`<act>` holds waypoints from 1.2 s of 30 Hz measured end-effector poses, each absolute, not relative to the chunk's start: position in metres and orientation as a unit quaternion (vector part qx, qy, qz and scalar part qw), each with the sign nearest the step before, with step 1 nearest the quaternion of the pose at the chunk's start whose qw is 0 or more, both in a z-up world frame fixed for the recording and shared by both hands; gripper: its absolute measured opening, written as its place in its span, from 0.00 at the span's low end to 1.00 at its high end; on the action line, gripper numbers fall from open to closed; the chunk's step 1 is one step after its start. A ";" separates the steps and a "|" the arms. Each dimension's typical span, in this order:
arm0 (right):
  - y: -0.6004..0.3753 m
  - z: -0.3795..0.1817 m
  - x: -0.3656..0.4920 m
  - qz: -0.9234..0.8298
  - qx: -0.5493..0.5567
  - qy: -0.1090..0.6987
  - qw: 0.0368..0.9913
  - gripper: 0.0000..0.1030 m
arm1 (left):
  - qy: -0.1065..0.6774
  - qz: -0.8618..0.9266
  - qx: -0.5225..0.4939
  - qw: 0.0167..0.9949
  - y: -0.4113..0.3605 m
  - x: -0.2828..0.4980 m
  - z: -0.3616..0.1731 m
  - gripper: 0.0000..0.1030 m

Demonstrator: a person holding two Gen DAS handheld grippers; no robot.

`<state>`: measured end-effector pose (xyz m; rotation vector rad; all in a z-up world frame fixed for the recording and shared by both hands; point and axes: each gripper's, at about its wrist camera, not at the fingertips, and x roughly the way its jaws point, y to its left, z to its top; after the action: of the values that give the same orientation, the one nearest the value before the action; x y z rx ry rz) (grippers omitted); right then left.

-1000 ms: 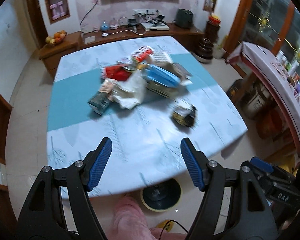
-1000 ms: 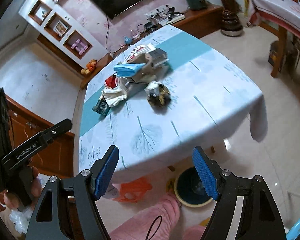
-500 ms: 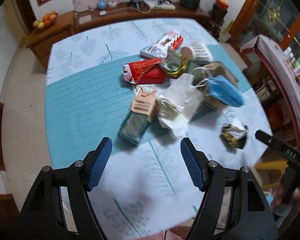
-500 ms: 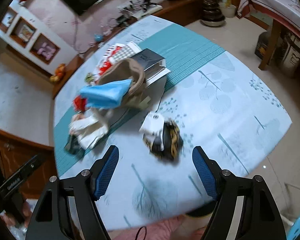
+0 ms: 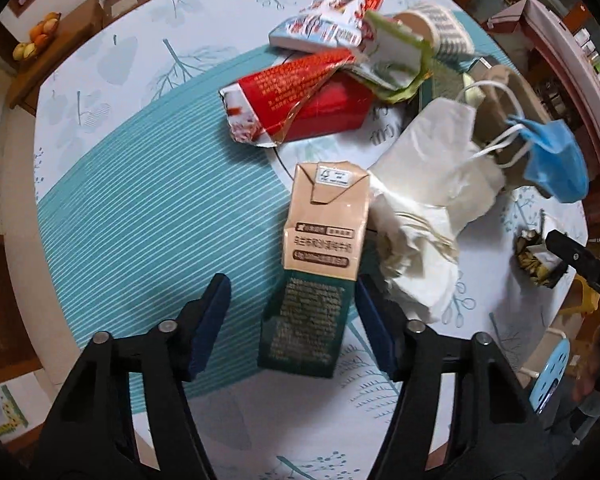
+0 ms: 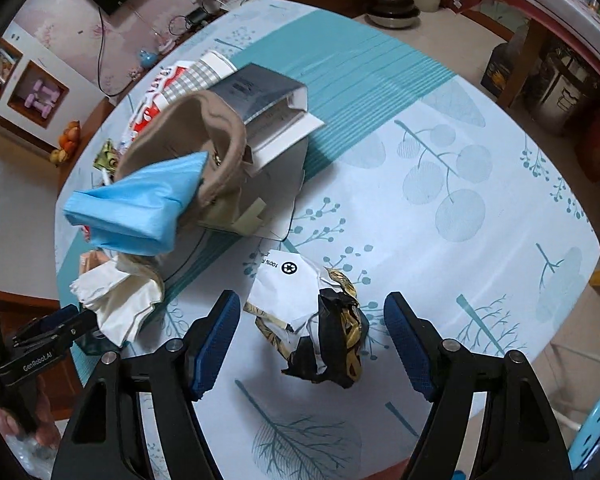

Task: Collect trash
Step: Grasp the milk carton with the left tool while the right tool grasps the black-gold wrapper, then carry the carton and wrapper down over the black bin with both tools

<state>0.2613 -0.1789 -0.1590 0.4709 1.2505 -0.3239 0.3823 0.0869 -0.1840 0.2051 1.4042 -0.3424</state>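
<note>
A beige and green drink carton [image 5: 320,240] lies flat on the teal-striped tablecloth [image 5: 140,200]. My left gripper [image 5: 292,320] points down over its green end, and its jaws are closing with the carton between them. A gap shows at the left pad [image 5: 210,320]. A crumpled black, gold and white wrapper [image 6: 324,332] lies between the jaws of my right gripper [image 6: 312,344], which are closing too, with gaps on both sides. The same wrapper [image 5: 536,256] shows at the right edge of the left wrist view.
The pile holds a red packet [image 5: 292,92], white crumpled paper [image 5: 420,216], a blue face mask [image 6: 136,208], a beige bag [image 6: 204,132], a grey box [image 6: 268,100] and a paper cup [image 5: 440,28]. A blue stool [image 6: 596,420] stands by the table edge.
Both grippers have come forward and down from beyond the table edge to just over the trash. The left jaws have narrowed around the carton; the right ones now straddle the wrapper.
</note>
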 end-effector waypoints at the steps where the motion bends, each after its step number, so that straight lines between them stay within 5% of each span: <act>1: -0.178 -0.161 0.263 -0.147 0.219 0.579 0.771 0.67 | 0.644 -0.155 0.095 0.743 0.087 0.385 -0.188 0.50; 4: -0.177 -0.166 0.267 -0.145 0.220 0.581 0.770 0.60 | 0.652 -0.155 0.091 0.736 0.089 0.387 -0.196 0.36; 7: -0.176 -0.168 0.269 -0.144 0.213 0.581 0.772 0.56 | 0.651 -0.154 0.087 0.738 0.091 0.388 -0.198 0.36; 10: -0.174 -0.167 0.269 -0.139 0.211 0.581 0.774 0.41 | 0.639 -0.150 0.097 0.748 0.090 0.385 -0.196 0.35; 28: -0.153 -0.099 0.222 -0.080 0.185 0.537 0.819 0.38 | 0.587 -0.105 0.089 0.798 0.097 0.311 -0.135 0.35; 36: -0.153 -0.050 0.156 0.014 0.136 0.509 0.850 0.38 | 0.551 -0.051 0.026 0.832 0.070 0.211 -0.087 0.35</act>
<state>0.1564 -0.1530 -0.0501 0.2866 1.0713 0.0287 0.2113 0.0703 -0.0867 0.0555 1.1682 -0.1088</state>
